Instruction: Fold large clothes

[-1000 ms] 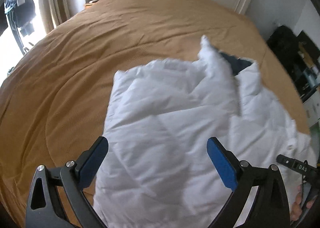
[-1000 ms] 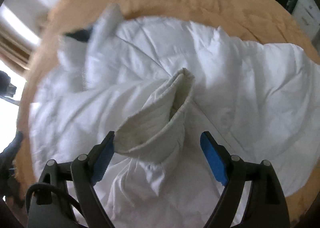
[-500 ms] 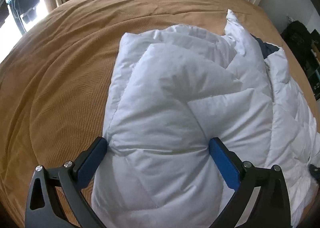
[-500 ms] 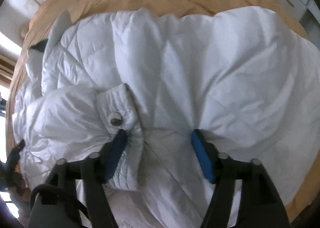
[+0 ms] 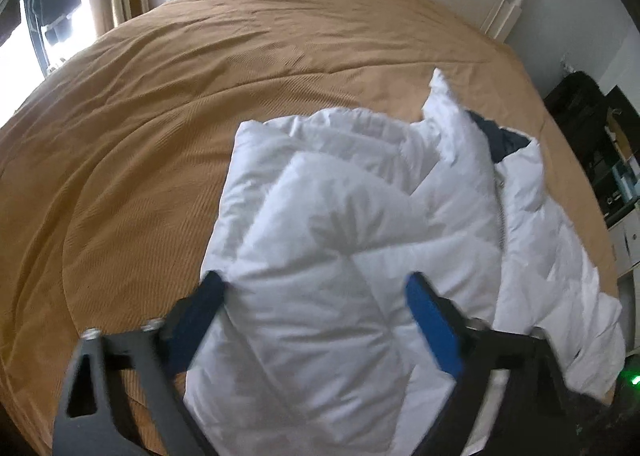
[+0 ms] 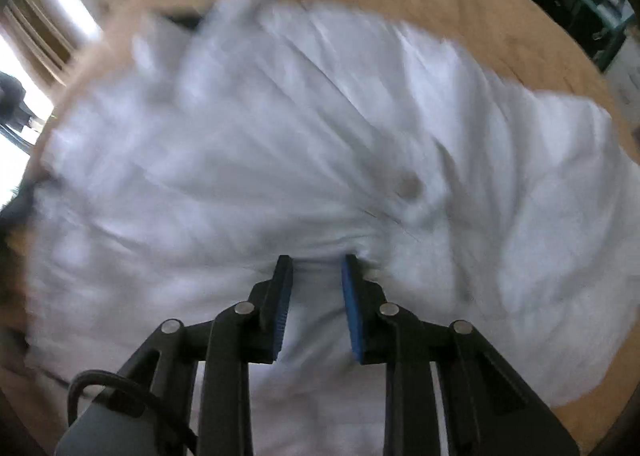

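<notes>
Two tools work a white puffer jacket [image 5: 352,240] on the tan bed [image 5: 168,103]: left tool [image 5: 316,316] spread wide, right tool [image 6: 316,288] pinching it.

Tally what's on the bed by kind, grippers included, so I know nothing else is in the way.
White puffer jacket: 1
Tan bedspread: 1
Grippers: 2, the left gripper open astride the folded sleeve, the right gripper pinching jacket fabric
Total: 4
</notes>
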Demonstrator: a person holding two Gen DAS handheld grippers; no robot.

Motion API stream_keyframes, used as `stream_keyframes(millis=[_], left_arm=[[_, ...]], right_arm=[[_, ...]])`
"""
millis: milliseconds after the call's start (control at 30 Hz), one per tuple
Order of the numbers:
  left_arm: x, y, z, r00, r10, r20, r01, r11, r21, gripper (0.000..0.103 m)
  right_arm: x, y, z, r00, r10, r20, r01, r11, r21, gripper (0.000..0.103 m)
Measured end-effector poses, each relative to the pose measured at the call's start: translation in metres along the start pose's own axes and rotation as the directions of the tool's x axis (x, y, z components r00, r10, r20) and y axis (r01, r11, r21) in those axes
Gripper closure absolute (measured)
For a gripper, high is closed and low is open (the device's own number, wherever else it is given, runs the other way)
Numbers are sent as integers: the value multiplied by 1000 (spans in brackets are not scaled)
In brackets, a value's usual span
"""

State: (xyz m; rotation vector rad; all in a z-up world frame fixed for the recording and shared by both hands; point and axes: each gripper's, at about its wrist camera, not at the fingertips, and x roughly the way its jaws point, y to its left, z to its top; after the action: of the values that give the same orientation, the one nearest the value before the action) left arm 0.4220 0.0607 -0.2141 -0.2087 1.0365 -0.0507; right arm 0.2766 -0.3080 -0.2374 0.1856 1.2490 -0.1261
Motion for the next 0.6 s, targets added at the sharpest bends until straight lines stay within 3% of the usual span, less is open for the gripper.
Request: stream_keyframes(millis=[167,267,400,500,600], left_arm=[[-38,-35,4,988,6,157,-15,998,58,22],[-8,-60,11,997,4,77,-15,990,138,19],[58,-53,22,989,145,-15,-141,979,146,17],[79,-43,36,975,222,7,-220,964,149,7],[81,-33,56,960,280,11,-279,954,113,12]], right_arm=[[10,-12,-11,1000,-7,7,7,1000,-19,81],[17,-4,-8,1000,-21,12,21,1000,-20,81],[13,-2,-9,1000,-12,21,12,1000,-14,80],[14,-12,-10,1000,7,18,-7,1000,3,80],[18,-16,-7,1000,9,22,-9,1000,5,80]])
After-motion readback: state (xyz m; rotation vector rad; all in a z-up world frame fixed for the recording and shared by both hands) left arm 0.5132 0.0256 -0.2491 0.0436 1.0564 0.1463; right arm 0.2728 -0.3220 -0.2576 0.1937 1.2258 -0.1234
